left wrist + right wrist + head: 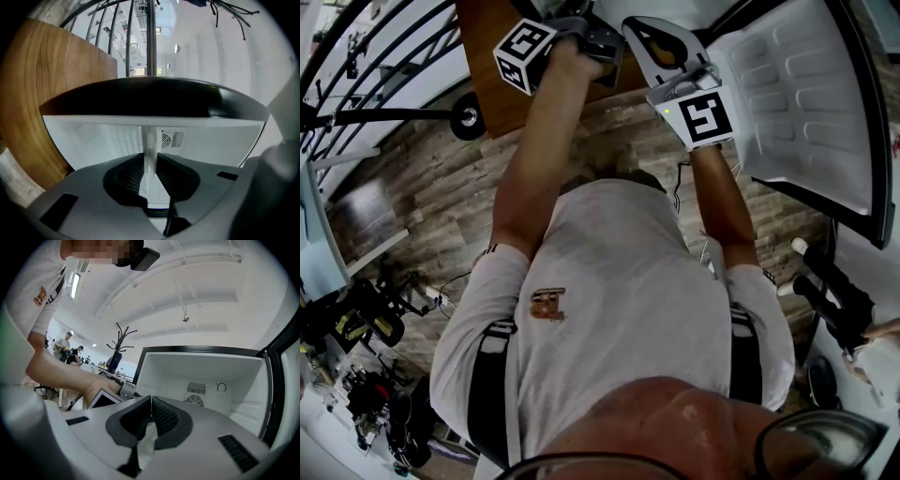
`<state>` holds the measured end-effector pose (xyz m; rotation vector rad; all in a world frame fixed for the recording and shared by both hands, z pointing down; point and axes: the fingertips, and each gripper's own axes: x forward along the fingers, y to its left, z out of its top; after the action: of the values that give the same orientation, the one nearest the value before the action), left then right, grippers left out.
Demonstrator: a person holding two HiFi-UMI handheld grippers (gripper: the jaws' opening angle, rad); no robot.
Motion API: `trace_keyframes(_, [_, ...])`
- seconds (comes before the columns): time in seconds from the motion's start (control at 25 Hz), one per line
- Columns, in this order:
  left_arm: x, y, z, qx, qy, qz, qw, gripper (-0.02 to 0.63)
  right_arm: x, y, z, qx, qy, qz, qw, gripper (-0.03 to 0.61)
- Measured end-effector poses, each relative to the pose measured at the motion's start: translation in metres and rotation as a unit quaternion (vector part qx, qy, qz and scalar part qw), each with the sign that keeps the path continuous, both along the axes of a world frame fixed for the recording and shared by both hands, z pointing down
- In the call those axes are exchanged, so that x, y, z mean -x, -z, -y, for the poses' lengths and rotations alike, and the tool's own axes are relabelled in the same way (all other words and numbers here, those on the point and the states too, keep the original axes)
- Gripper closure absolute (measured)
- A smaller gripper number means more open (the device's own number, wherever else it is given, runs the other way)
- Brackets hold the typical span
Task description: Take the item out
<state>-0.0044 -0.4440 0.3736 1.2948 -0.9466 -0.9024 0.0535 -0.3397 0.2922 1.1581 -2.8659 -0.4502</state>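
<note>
Open white fridge (164, 376): white flat strip (151, 140) is pinched by left gripper (151, 158) at 12 o'clock, not yet withdrawn; right gripper (150, 400) is closed on white crumpled scrap (146, 446).

Left arm (528, 164), right arm (724, 202): stretched forward. Left gripper (151, 158): jaws pinching thin white strip (151, 138). Right gripper (150, 402): jaws pressed together.

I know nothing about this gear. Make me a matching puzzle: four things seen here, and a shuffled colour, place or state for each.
1. left gripper
2. round vent
3. wooden panel
4. coat stand

A. brown
B. on the fridge's back wall
C. shut on a thin white strip
D. dark, in the room behind

Pairs: 1-C, 2-B, 3-A, 4-D.
</note>
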Motion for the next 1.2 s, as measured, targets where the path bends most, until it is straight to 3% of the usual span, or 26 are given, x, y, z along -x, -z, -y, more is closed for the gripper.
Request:
trace_keyframes(0.16, [0.003,0.002,0.001,0.0,0.005,-0.003,1.0,0.563,0.001,-0.001,0.002,0.0,-0.001,0.001,1.0,0.545])
trace_keyframes(0.96, [-0.011,0.011,-0.032,-0.025,0.001,-0.017,0.9995,0.581,-0.019,-0.002,-0.013,0.013,-0.021,0.017,1.0,0.545])
trace_keyframes(1.2, [-0.014,0.018,-0.036,-0.033,-0.011,-0.012,0.9993,0.581,-0.023,-0.002,-0.001,0.037,-0.029,0.01,0.999,0.545])
